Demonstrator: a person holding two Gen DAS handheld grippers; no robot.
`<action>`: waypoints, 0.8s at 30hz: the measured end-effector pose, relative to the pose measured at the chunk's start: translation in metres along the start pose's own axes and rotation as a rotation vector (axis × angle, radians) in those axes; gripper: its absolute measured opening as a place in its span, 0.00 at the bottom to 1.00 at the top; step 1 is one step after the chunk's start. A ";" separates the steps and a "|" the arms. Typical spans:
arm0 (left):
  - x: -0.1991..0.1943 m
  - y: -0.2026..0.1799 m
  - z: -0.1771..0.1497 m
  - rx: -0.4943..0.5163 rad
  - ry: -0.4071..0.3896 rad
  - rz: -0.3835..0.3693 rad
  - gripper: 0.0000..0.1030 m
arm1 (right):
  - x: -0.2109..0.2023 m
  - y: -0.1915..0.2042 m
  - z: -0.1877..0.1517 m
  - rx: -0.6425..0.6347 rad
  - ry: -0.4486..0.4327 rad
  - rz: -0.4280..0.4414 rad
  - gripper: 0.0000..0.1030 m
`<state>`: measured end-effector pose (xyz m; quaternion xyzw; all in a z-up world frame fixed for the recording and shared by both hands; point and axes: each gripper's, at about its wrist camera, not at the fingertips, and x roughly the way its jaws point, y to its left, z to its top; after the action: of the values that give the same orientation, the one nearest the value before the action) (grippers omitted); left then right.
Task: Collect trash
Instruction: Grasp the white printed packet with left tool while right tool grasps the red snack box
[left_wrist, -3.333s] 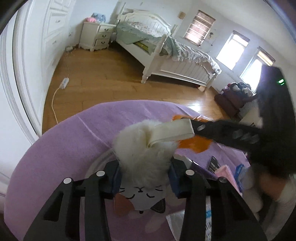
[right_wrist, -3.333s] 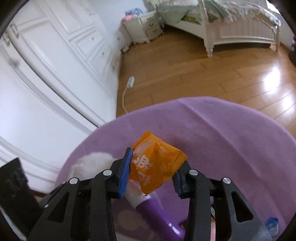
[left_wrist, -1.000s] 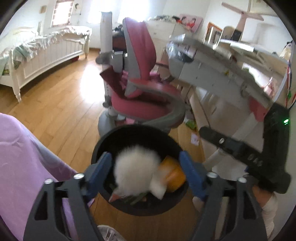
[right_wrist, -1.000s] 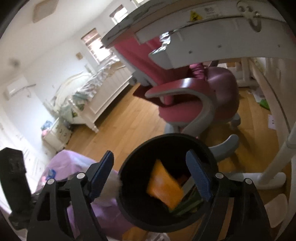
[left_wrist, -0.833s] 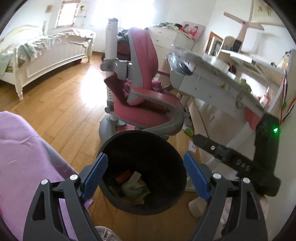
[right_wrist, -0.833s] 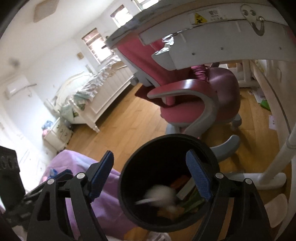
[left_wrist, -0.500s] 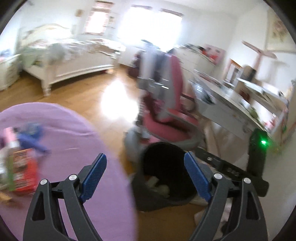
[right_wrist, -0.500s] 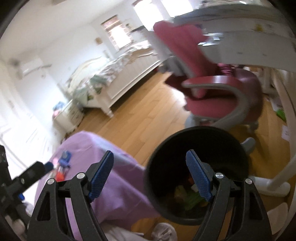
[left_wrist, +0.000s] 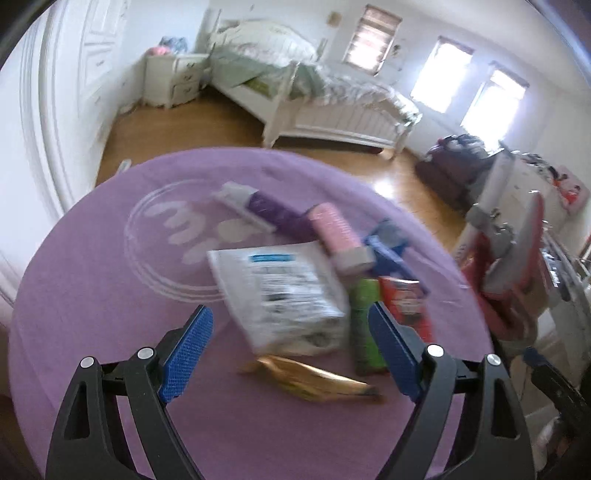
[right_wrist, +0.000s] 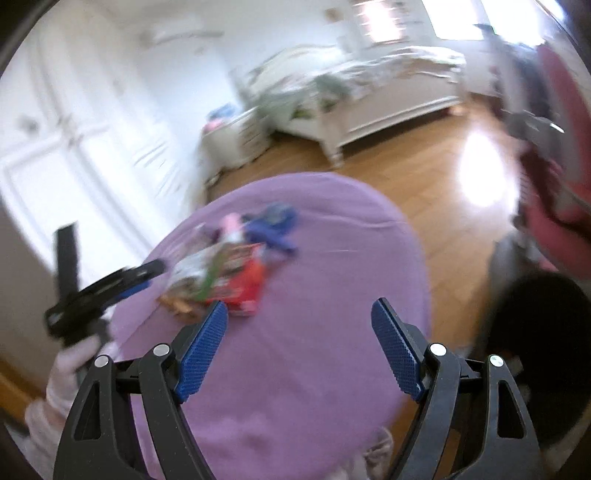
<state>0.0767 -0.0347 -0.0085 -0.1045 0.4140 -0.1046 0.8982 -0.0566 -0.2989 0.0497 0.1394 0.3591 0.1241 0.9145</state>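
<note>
Both the left gripper and right gripper were spread apart and empty. Just ahead of the left one, trash remained on the purple rug: gold wrapper, white packet, green tube. Much seemingly remained.

Pile of wrappers on rug, just ahead of left gripper; bed far behind; bin right of right gripper.
</note>
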 end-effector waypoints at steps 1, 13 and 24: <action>0.005 0.004 0.001 -0.001 0.013 0.011 0.83 | 0.007 0.012 0.003 -0.030 0.011 0.001 0.77; 0.045 -0.001 0.007 0.103 0.105 0.032 0.83 | 0.124 0.096 0.011 -0.343 0.204 -0.119 0.69; 0.049 0.004 0.012 0.089 0.094 0.015 0.83 | 0.132 0.068 0.025 -0.252 0.185 -0.142 0.69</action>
<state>0.1176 -0.0431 -0.0379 -0.0562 0.4515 -0.1212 0.8822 0.0463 -0.1969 0.0085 -0.0141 0.4322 0.1152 0.8943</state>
